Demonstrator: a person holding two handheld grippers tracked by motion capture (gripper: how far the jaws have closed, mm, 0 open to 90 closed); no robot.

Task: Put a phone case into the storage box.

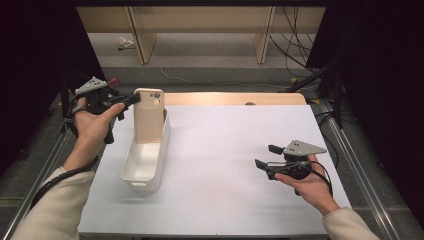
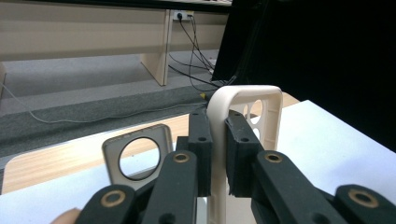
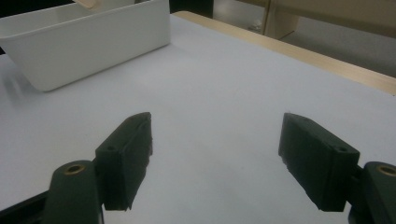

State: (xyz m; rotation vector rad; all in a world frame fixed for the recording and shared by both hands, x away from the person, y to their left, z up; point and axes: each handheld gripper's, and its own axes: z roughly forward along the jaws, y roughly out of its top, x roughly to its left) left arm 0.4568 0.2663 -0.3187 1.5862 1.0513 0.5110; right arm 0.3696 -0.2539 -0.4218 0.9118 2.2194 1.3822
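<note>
Currently: left gripper [image 1: 131,98] clamped on beige phone case [image 1: 148,116], upright over white bin [image 1: 145,162], left of frame, unreleased; right gripper [image 1: 266,156] apart, idle.

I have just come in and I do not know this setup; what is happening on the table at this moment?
A person works at a white table with a gripper in each hand. The left gripper is shut on the edge of a beige phone case, which it holds upright over the far end of a white bin; whether the case touches the bin cannot be told. A second case, with a round camera hole, shows behind the jaws in the left gripper view. The right gripper is open and holds nothing, low over the bare table.
</note>
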